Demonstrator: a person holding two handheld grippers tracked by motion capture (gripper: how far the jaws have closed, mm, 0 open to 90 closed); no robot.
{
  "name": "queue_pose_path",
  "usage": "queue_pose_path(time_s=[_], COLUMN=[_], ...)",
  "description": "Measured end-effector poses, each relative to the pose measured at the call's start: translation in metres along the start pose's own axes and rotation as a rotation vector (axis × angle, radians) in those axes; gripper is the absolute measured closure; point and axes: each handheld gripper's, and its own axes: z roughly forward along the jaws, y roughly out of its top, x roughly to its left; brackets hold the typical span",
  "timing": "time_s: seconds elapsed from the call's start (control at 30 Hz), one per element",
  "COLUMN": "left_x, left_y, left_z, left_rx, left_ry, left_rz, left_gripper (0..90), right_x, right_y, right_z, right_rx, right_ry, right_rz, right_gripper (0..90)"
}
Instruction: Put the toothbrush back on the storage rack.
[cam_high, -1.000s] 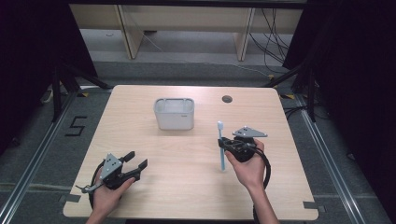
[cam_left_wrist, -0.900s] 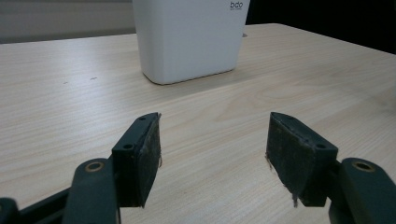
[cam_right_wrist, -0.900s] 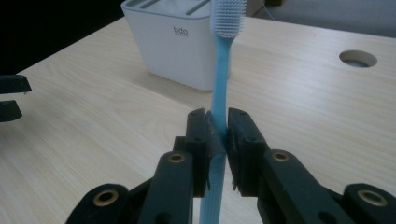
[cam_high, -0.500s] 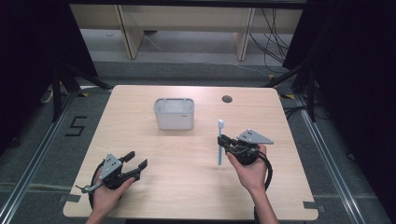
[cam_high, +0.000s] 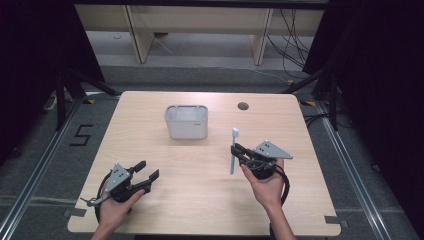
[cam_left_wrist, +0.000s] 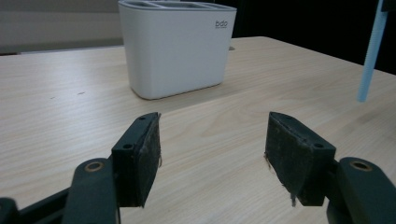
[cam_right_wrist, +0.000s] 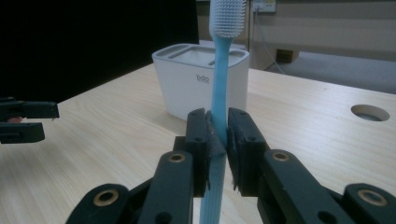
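Only 2 readable bits here. The white holder has a small grey "bdo" logo near the top edge of its front wall. On the floor off the table's left edge there's a black "5".

Both forearms bare, no sleeves. Left gripper: black body, grey three-cornered plate on top, black cable looping beneath. Right gripper: same build. Jaws black, flat links with brass-ringed pivot holes; pads dark, worn, edges frayed, small screw holes on top.
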Motion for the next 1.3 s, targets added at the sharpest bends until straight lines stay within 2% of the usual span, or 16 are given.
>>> queue_pose_path(time_s=[0.07, 0.1, 0.23, 0.27, 0.37, 0.43, 0.47, 0.5, 0.57, 0.6, 0.77, 0.8, 0.83, 0.87, 0.97, 1.3], left_x=[-0.003, -0.004, -0.01, -0.012, -0.018, -0.022, -0.024, -0.026, -0.031, -0.032, -0.043, -0.045, -0.046, -0.048, -0.052, -0.061], left_y=[0.002, 0.003, 0.008, 0.009, 0.013, 0.016, 0.017, 0.018, 0.022, 0.023, 0.031, 0.034, 0.035, 0.037, 0.039, 0.048], left_z=[0.001, 0.002, 0.006, 0.007, 0.01, 0.014, 0.016, 0.018, 0.023, 0.025, 0.036, 0.037, 0.038, 0.039, 0.045, 0.056], left_rx=[-0.001, -0.004, 0.0, -0.001, 0.001, 0.003, 0.006, 0.008, 0.012, 0.006, -0.008, 0.005, 0.004, 0.007, 0.003, 0.013], left_ry=[-0.013, -0.021, -0.045, -0.053, -0.078, -0.096, -0.104, -0.111, -0.132, -0.141, -0.192, -0.193, -0.199, -0.207, -0.229, -0.265], left_rz=[0.0, -0.003, -0.003, -0.005, 0.005, 0.013, 0.018, 0.021, 0.027, 0.026, 0.041, 0.046, 0.049, 0.051, 0.062, 0.072], left_gripper=[35.0, 34.8, 34.7, 34.6, 34.6, 35.0, 35.1, 35.2, 35.2, 35.2, 35.2, 35.3, 35.3, 35.3, 35.3, 35.3], right_x=[0.001, 0.001, 0.005, 0.004, 0.009, 0.009, 0.013, 0.013, 0.013, 0.015, 0.018, 0.018, 0.02, 0.019, 0.022, 0.028], right_y=[0.001, 0.002, 0.003, 0.004, 0.005, 0.006, 0.006, 0.007, 0.007, 0.006, 0.007, 0.008, 0.008, 0.008, 0.008, 0.012], right_z=[0.0, -0.001, 0.0, 0.0, 0.002, 0.002, 0.001, 0.003, 0.004, 0.005, 0.007, 0.008, 0.008, 0.008, 0.009, 0.011], right_rx=[-0.02, -0.022, -0.014, -0.024, -0.029, -0.035, -0.021, -0.025, -0.038, -0.034, -0.048, -0.054, -0.062, -0.066, -0.061, -0.102], right_ry=[-0.003, -0.012, 0.004, -0.011, 0.013, 0.009, 0.009, 0.028, 0.017, 0.035, 0.061, 0.059, 0.065, 0.051, 0.083, 0.084], right_rz=[0.001, -0.024, -0.009, -0.045, -0.011, -0.04, 0.002, -0.006, -0.042, -0.012, -0.02, -0.045, -0.016, -0.043, -0.018, -0.033], right_gripper=[79.6, 79.6, 79.6, 79.6, 79.6, 79.7, 79.6, 79.6, 79.7, 79.6, 79.6, 79.7, 79.7, 79.7, 79.7, 79.7])
